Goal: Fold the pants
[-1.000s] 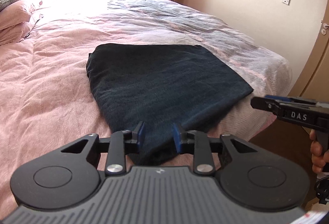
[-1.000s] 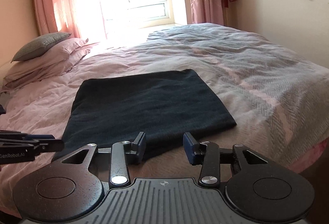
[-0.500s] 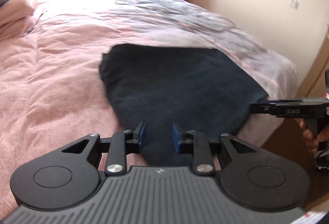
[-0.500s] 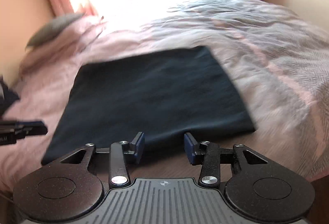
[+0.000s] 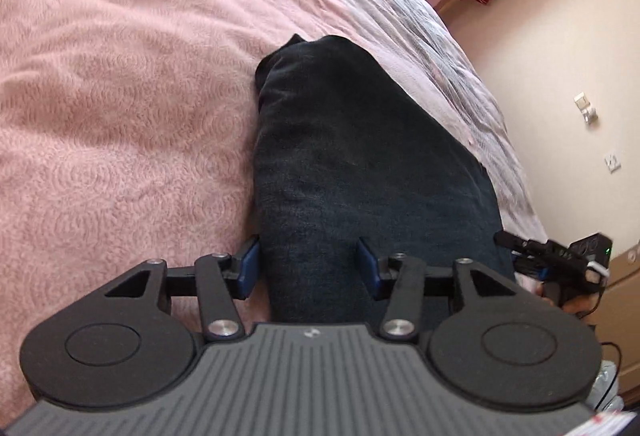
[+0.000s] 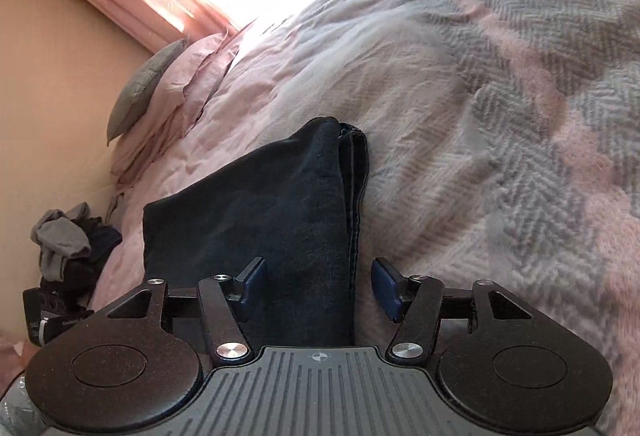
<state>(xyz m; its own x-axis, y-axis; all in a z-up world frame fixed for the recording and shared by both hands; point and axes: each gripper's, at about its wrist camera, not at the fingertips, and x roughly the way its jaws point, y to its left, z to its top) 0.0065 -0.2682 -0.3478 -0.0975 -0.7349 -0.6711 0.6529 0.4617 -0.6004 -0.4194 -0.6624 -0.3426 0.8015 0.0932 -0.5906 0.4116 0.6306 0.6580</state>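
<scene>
Pink bedding carries the folded dark pants — left gripper and right gripper, jaws just widening (nothing pinched), straddle opposite edges, so a shallow bite likely catches only top layers and spills the fold.

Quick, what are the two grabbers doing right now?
Left gripper: jaws open, just been opening, over the folded pants, not pinching them.
Right gripper: jaws open, just been opening, astride the pants' edge, not pinching.

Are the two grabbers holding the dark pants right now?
No. Both the left gripper and right gripper have just been opening; their pads straddle the pants without pressing.
</scene>
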